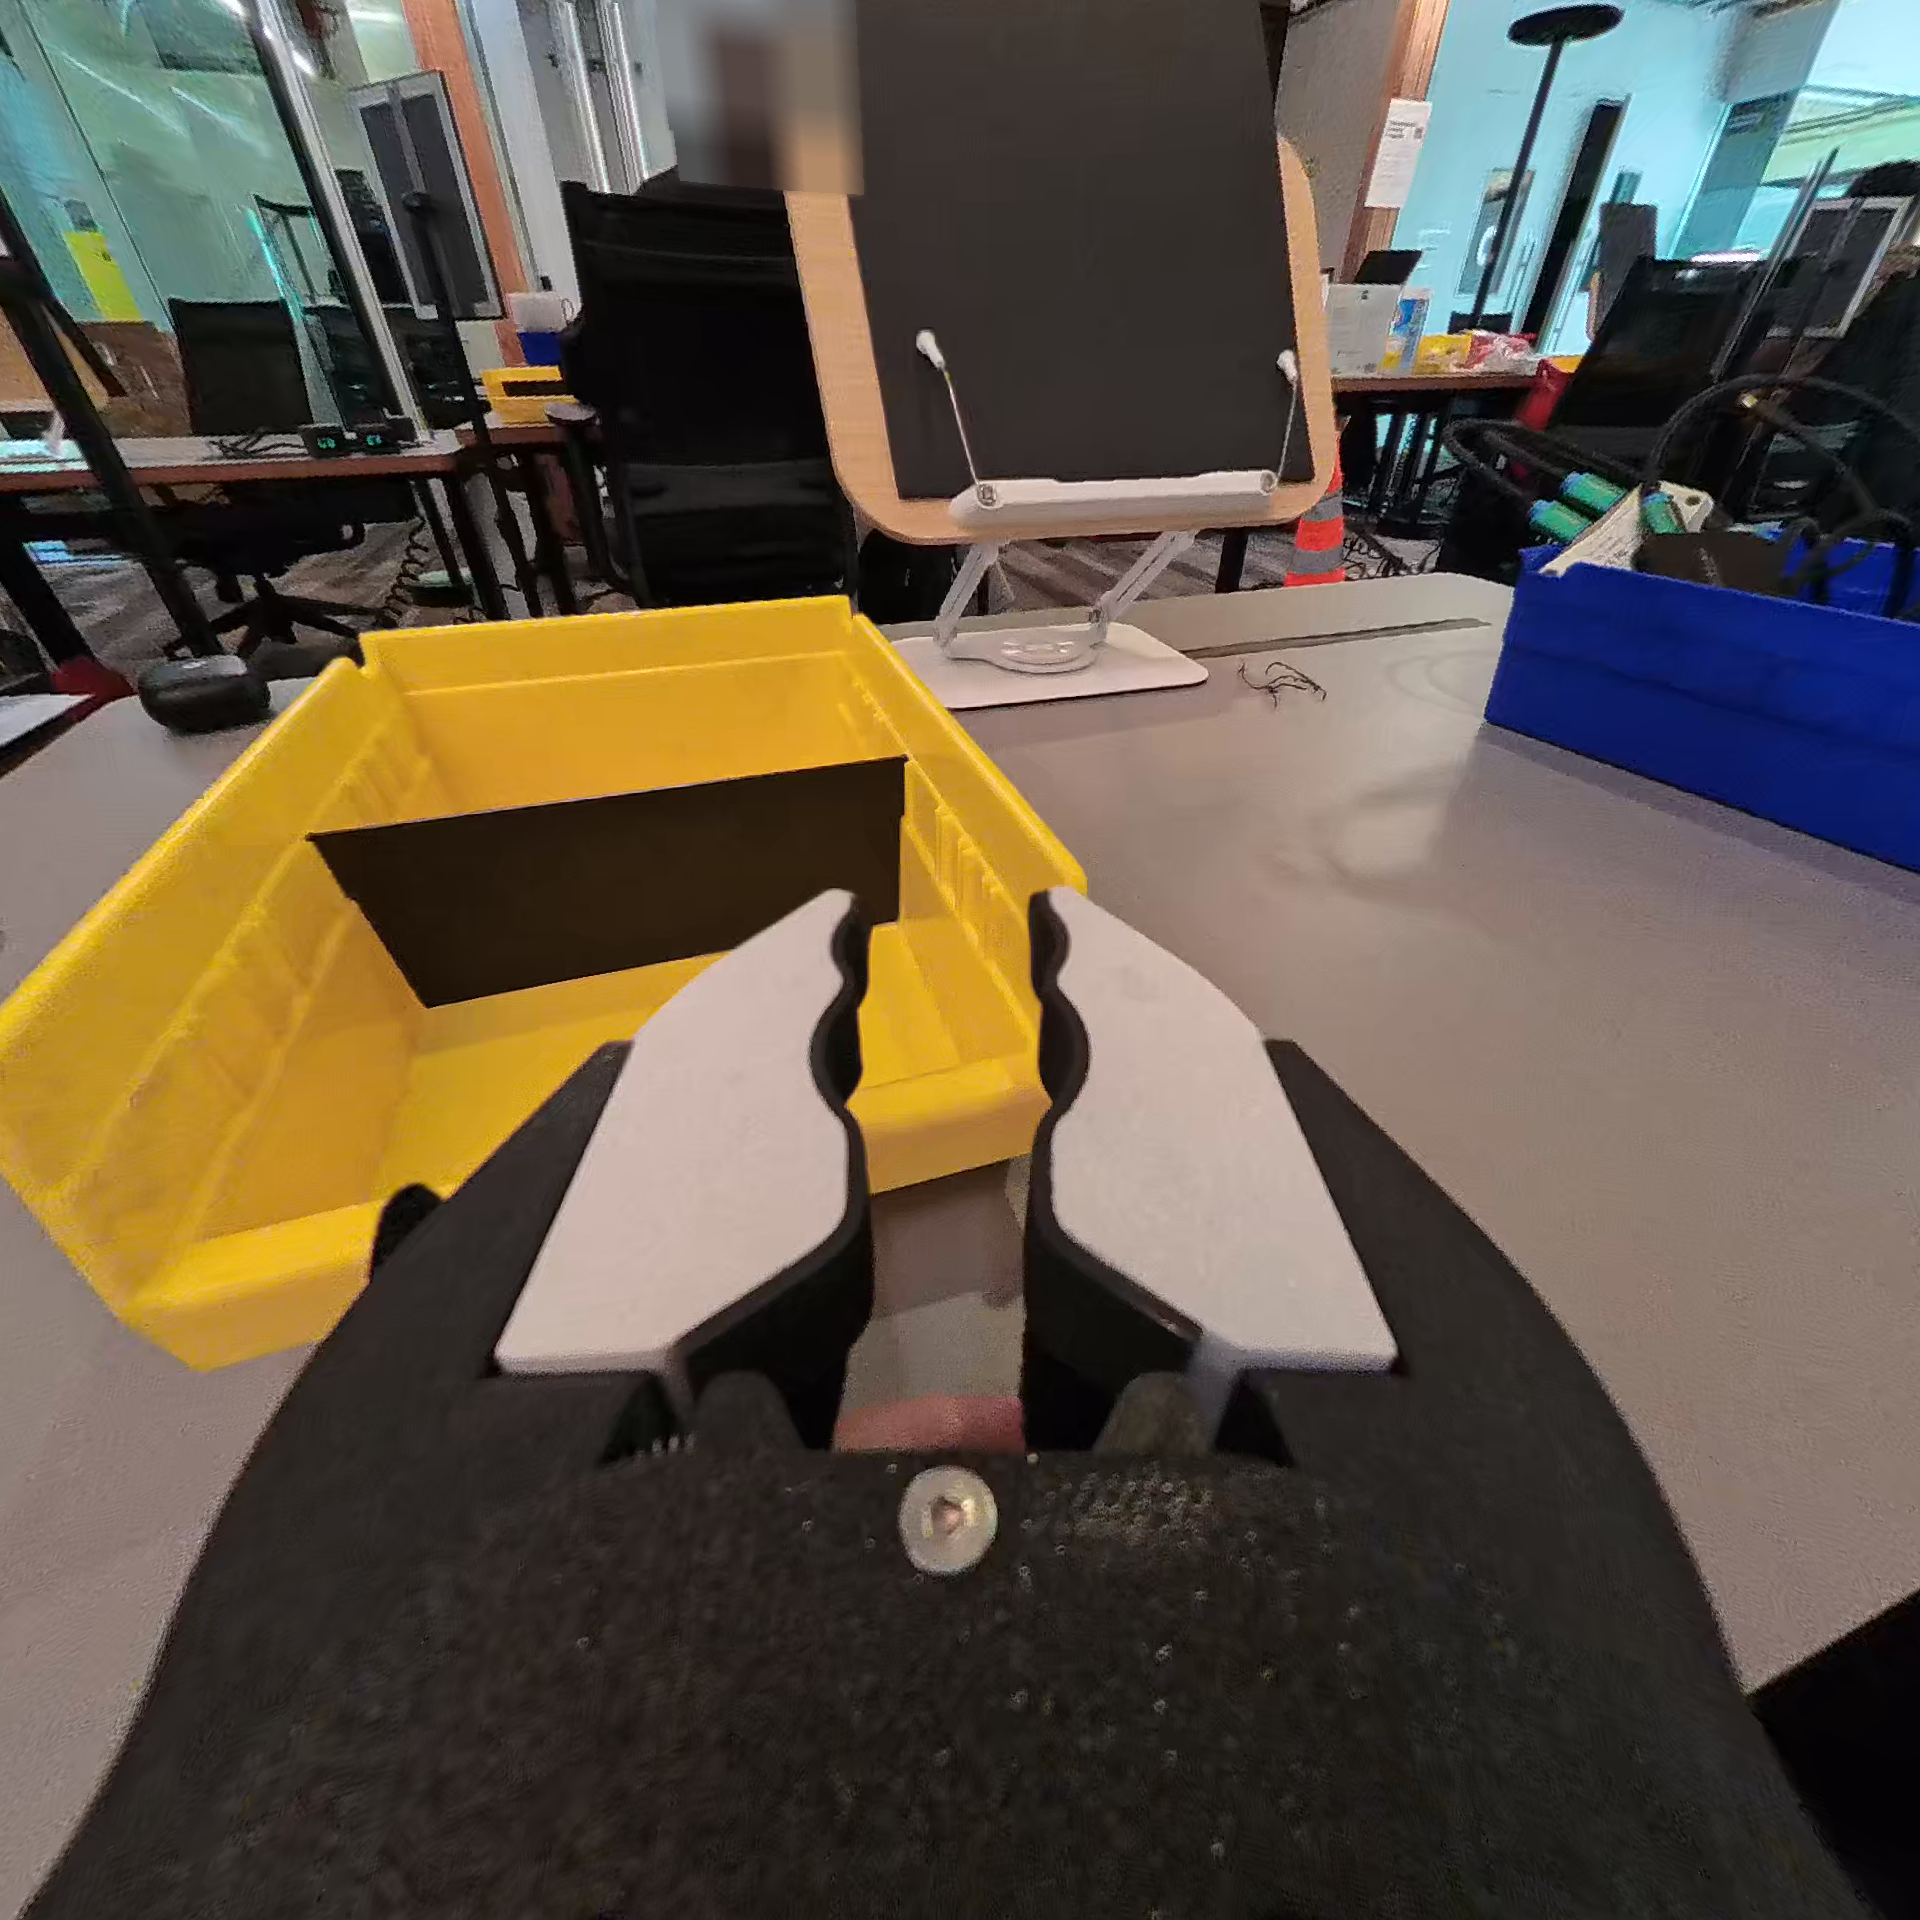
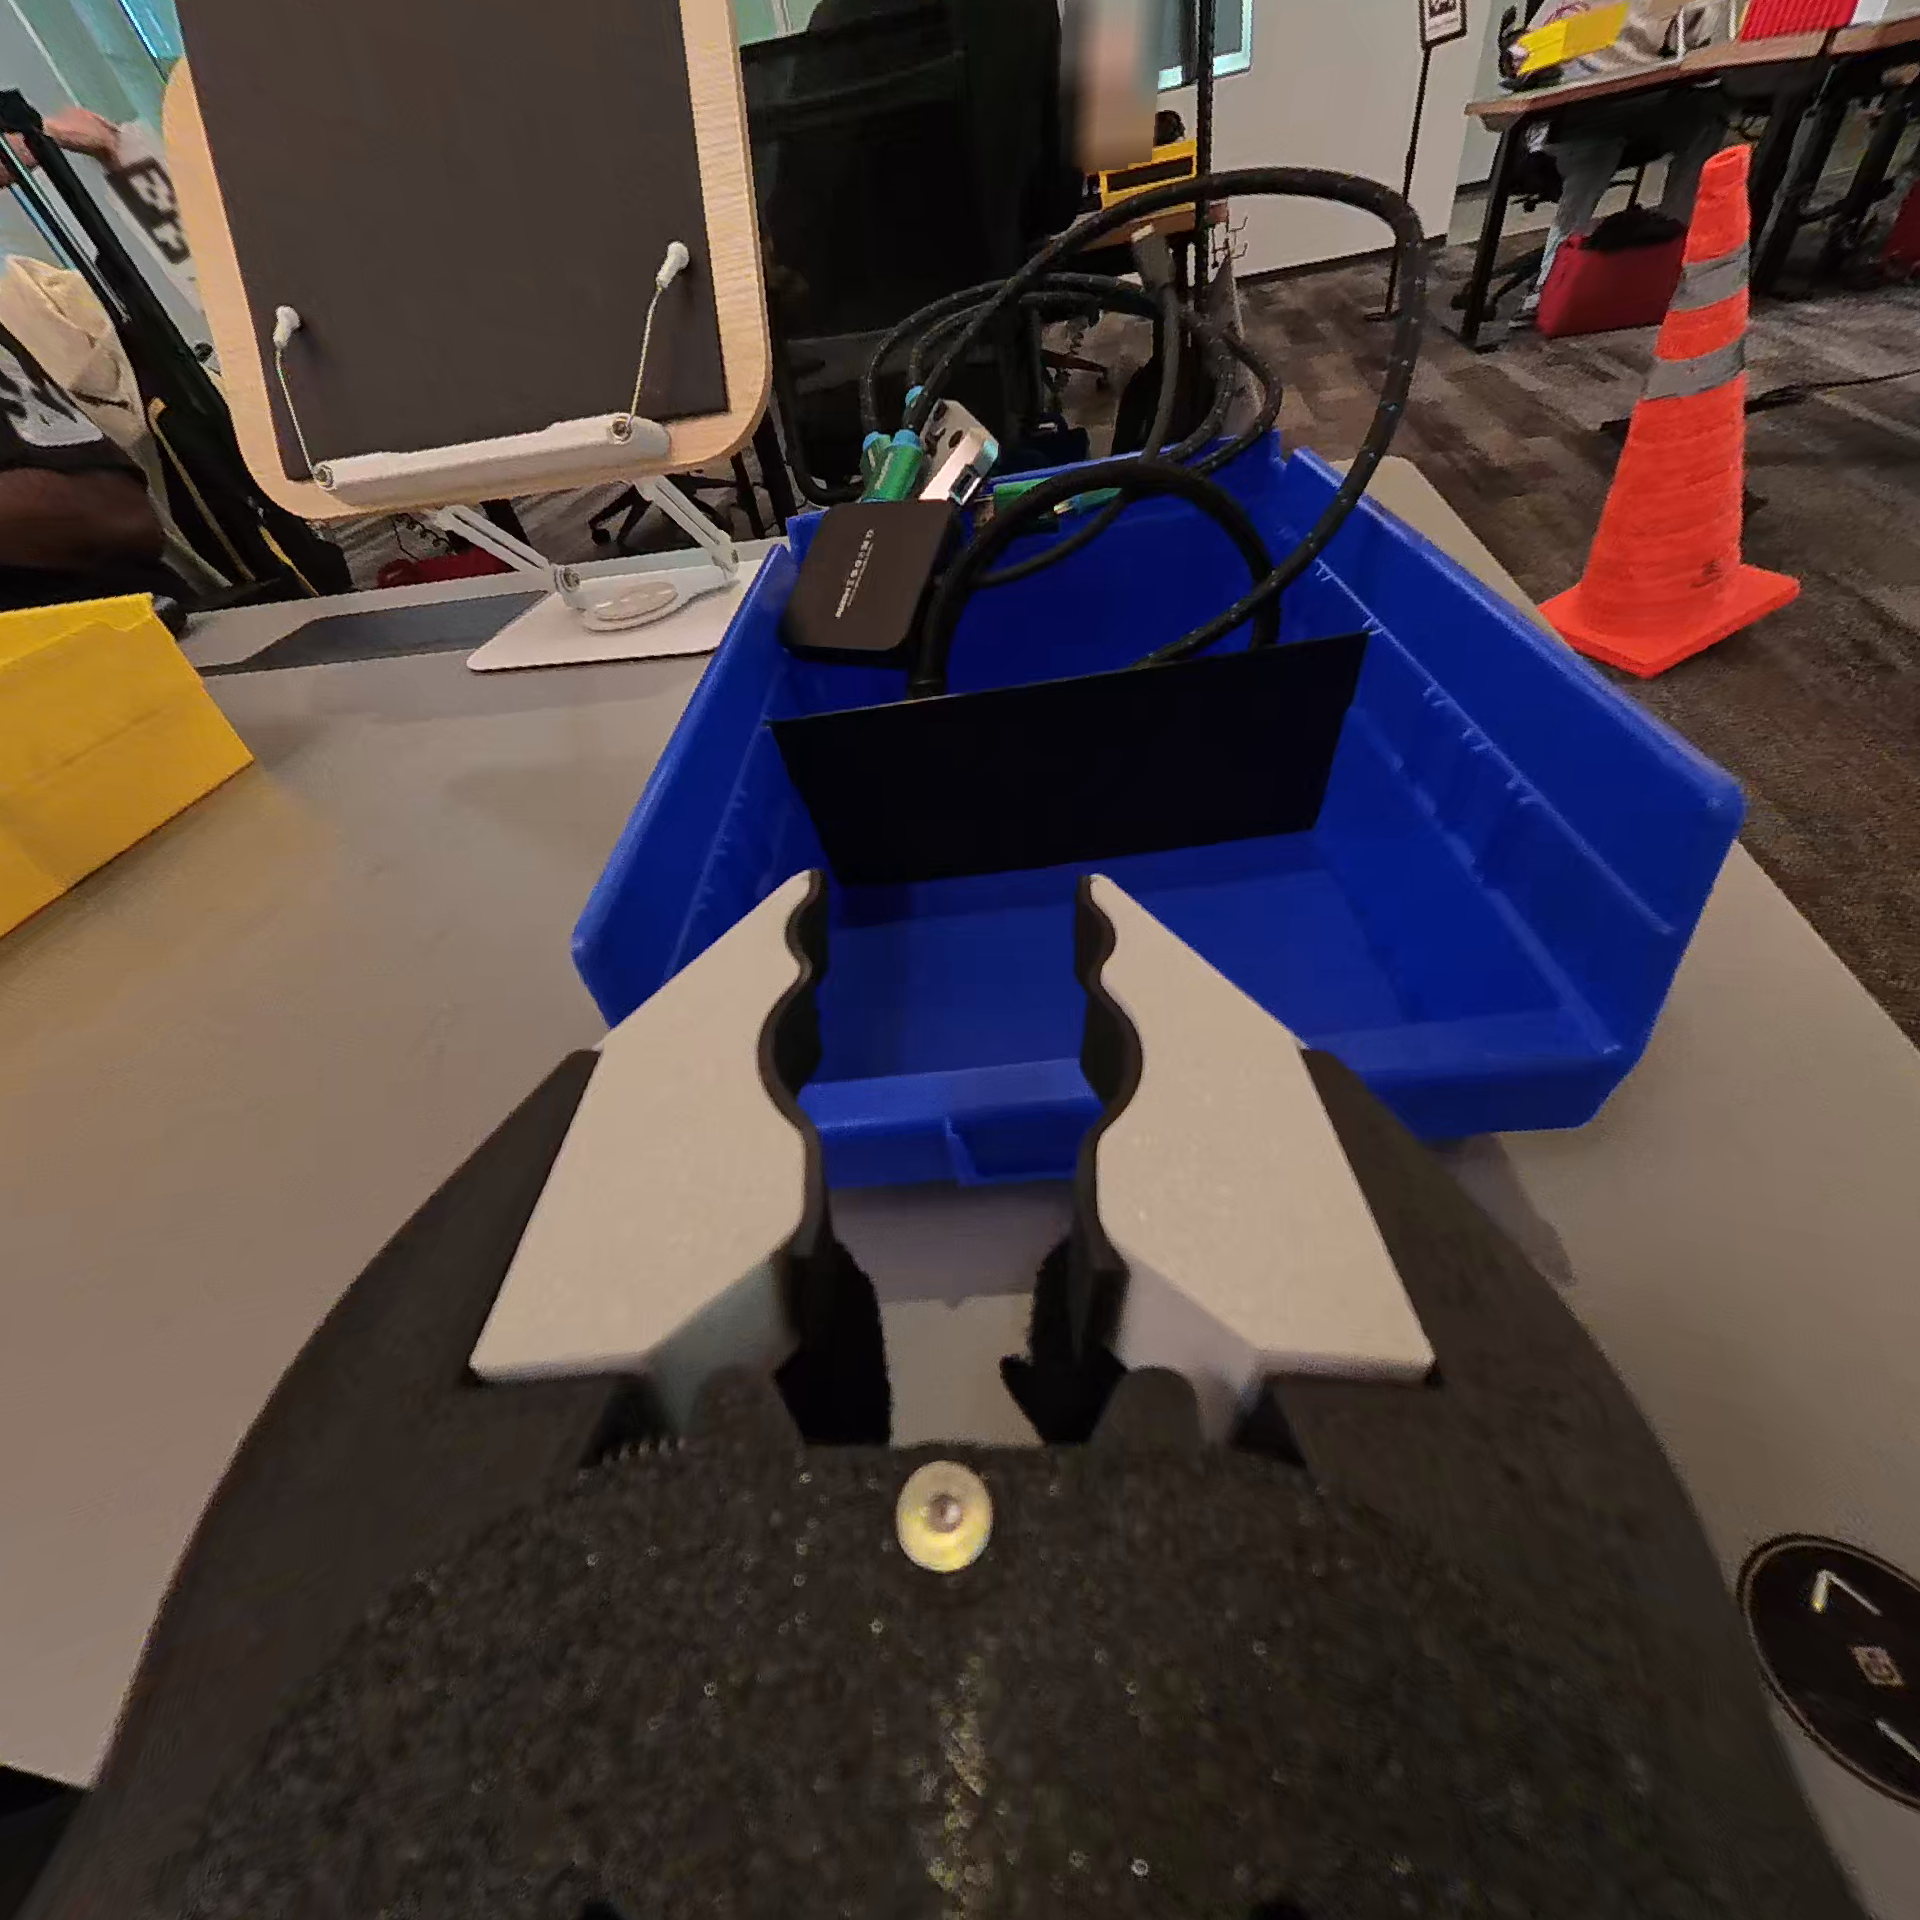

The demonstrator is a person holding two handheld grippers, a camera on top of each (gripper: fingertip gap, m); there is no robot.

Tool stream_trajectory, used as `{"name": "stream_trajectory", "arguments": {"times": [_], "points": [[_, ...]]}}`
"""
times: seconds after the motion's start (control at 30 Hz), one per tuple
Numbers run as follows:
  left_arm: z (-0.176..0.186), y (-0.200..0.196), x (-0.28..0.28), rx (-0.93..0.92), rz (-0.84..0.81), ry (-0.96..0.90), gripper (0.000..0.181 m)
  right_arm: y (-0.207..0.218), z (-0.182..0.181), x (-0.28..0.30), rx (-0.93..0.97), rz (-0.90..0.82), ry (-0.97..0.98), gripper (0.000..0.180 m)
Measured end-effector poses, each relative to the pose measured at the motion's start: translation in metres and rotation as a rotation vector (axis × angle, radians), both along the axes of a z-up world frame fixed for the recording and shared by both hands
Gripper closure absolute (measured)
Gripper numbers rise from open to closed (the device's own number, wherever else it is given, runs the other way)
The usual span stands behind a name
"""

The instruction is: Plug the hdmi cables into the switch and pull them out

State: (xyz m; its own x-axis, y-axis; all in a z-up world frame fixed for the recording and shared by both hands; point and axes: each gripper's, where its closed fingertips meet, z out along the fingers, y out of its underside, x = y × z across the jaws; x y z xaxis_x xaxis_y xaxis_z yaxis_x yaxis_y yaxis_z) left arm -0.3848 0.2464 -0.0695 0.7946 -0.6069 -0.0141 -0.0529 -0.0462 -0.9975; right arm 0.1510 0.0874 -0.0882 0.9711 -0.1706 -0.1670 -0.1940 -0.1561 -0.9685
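HDMI cables (image 2: 1226, 343) and switch (image 2: 868, 592) sit untouched in the blue bin (image 2: 1558, 831) ahead of the empty, spread-apart right gripper (image 2: 948, 914), so every step is left.

Ahead and left of the left-hand tool sits a yellow bin (image 1: 260, 997) with a black divider (image 1: 623, 873), nothing inside. Beyond it stands a tilted wood-edged board stand (image 1: 1070, 312). An orange cone (image 2: 1683, 436) stands far right on the carpet.

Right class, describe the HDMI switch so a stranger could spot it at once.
Find the blue bin on the grey table. Behind its dark divider, among coiled black cables, the switch leans on the far-left rim: the only flat, black, rounded-corner box there.
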Motion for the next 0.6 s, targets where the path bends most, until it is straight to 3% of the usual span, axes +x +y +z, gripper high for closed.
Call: {"name": "stream_trajectory", "arguments": {"times": [0.33, 0.5, 0.6], "points": [[-0.010, 0.001, 0.013, -0.042, -0.029, 0.044, 0.138, 0.005, -0.002, 0.009, -0.004, -0.022, -0.015, 0.131], [-0.008, -0.002, 0.013, -0.014, -0.024, 0.059, 0.139, 0.007, 0.013, -0.043, 0.049, 0.206, -0.050, 0.128], [-0.007, -0.004, 0.013, 0.005, -0.013, 0.054, 0.131, 0.013, -0.001, -0.064, -0.069, 0.207, -0.142, 0.123]]}}
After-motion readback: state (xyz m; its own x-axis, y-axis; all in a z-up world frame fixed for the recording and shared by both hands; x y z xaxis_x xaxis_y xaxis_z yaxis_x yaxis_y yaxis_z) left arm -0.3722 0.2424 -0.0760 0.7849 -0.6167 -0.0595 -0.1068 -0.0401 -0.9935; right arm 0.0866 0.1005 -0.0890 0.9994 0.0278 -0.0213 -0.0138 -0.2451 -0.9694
